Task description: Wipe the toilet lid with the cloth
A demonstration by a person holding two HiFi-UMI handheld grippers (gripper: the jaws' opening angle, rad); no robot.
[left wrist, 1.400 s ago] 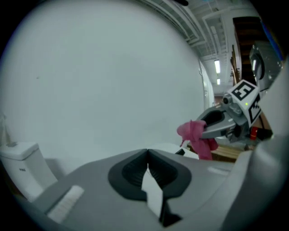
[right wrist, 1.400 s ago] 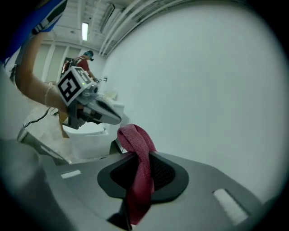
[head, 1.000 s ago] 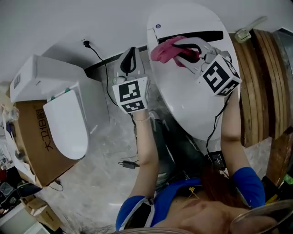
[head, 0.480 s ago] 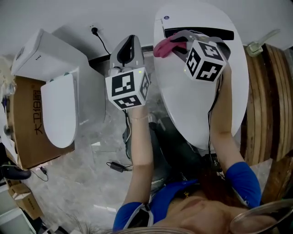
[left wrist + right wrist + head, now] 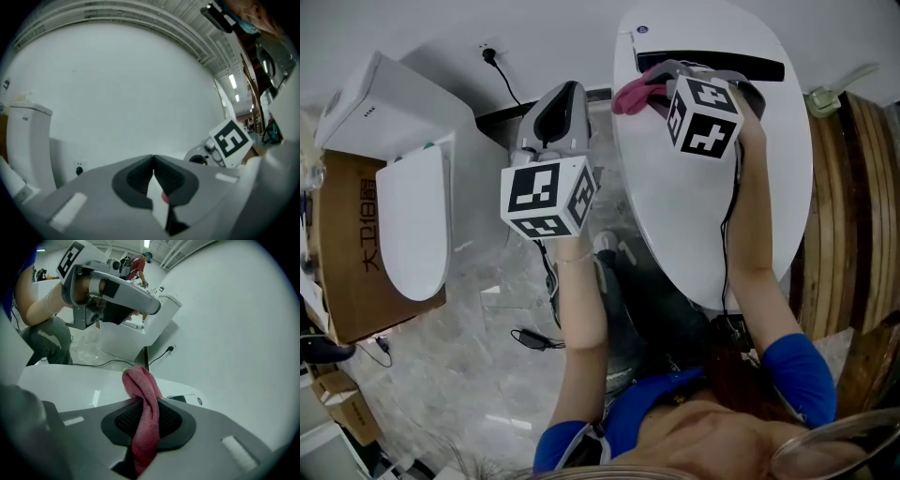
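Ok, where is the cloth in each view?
Head view: cloth at top centre, over the lid's far end, in the right gripper.
Left gripper view: only a pink speck below the shut jaws, perhaps it.
Right gripper view: cloth at centre, pinched between the jaws.
Shared landmark: the wall socket with the black plug.

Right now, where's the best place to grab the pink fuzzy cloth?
Its twisted middle, from the person's side, as the right gripper does: the pink cloth is bunched into a narrow rope that fits the jaws, leaving a loose end for the white oval toilet lid.
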